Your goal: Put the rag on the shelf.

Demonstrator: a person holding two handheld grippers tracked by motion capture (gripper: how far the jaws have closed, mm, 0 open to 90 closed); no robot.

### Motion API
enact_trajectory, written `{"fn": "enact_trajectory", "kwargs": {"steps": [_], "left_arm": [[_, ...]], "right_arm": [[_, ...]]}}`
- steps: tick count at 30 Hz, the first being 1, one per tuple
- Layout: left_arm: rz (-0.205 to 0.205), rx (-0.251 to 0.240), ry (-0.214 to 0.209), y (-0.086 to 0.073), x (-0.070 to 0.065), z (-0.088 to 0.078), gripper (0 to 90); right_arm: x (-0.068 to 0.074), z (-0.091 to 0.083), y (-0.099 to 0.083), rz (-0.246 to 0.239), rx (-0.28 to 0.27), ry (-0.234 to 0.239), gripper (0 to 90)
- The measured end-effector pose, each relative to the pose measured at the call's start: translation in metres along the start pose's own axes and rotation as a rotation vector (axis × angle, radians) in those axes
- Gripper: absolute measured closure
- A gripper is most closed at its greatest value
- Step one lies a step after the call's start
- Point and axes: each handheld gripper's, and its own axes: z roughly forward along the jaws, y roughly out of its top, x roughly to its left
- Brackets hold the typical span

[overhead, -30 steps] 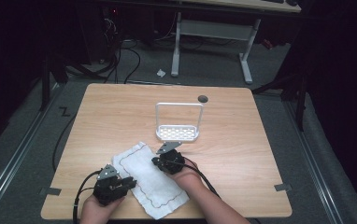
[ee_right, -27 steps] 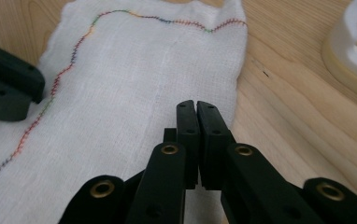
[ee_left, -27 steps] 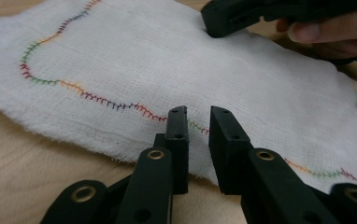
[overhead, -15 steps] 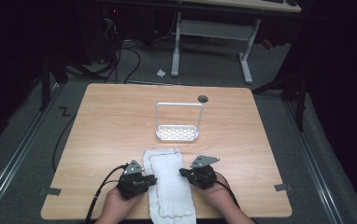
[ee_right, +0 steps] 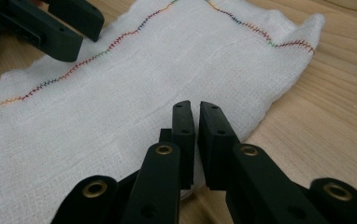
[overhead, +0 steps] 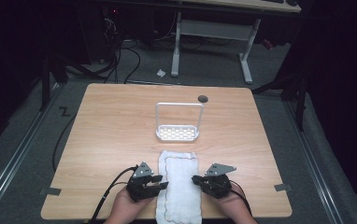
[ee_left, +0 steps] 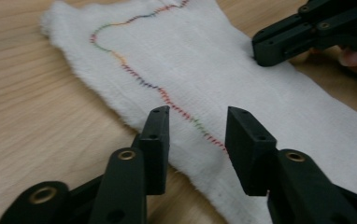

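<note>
The cloth (overhead: 180, 184) is a thin white woven piece with a wavy line of coloured stitching near its border, lying flat as a long strip at the bottom centre of the high view, its near end running off the table's front edge. It looks soft, light and limp, so it will likely sag and fold wherever it is lifted and slide easily over the smooth wood. The edges and corners are the natural places to take hold, where a jaw can slip under a single layer; the far corners in the upper part of both gripper views lie loose and slightly raised.

The left gripper (ee_left: 197, 126) sits at the cloth's left edge, in the lower left of the high view, its jaws well apart and holding nothing, straddling the stitched border. The right gripper (ee_right: 196, 123) is at the opposite edge, its jaws nearly together with a narrow slit between; whether a fold of cloth is pinched there I cannot tell.

Beyond the cloth, near the middle of the table (overhead: 111, 121), stands a small white rack (overhead: 178, 125) with a perforated base and a hoop frame.
</note>
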Motion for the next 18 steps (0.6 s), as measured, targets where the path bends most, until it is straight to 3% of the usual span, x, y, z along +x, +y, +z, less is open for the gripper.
{"fn": "enact_trajectory", "kwargs": {"steps": [2, 5, 8, 14, 18], "left_arm": [[-0.003, -0.025, 0.048, 0.001, 0.006, -0.004, 52.0], [-0.028, -0.061, 0.107, 0.009, 0.019, -0.005, 48.6], [-0.040, -0.077, 0.138, 0.021, 0.028, -0.001, 45.6], [-0.044, -0.037, 0.183, 0.039, 0.039, 0.026, 45.3], [-0.049, -0.006, 0.204, 0.048, 0.045, 0.041, 51.6]], "right_arm": [[-0.002, 0.000, 0.001, 0.005, 0.005, 0.030, 79.6], [-0.002, 0.000, 0.001, -0.004, 0.009, 0.035, 78.3], [-0.002, 0.000, 0.002, -0.020, 0.018, 0.044, 74.5], [0.002, 0.001, 0.005, -0.058, 0.039, 0.051, 64.9], [0.007, 0.001, 0.006, -0.102, 0.057, 0.042, 58.5]]}}
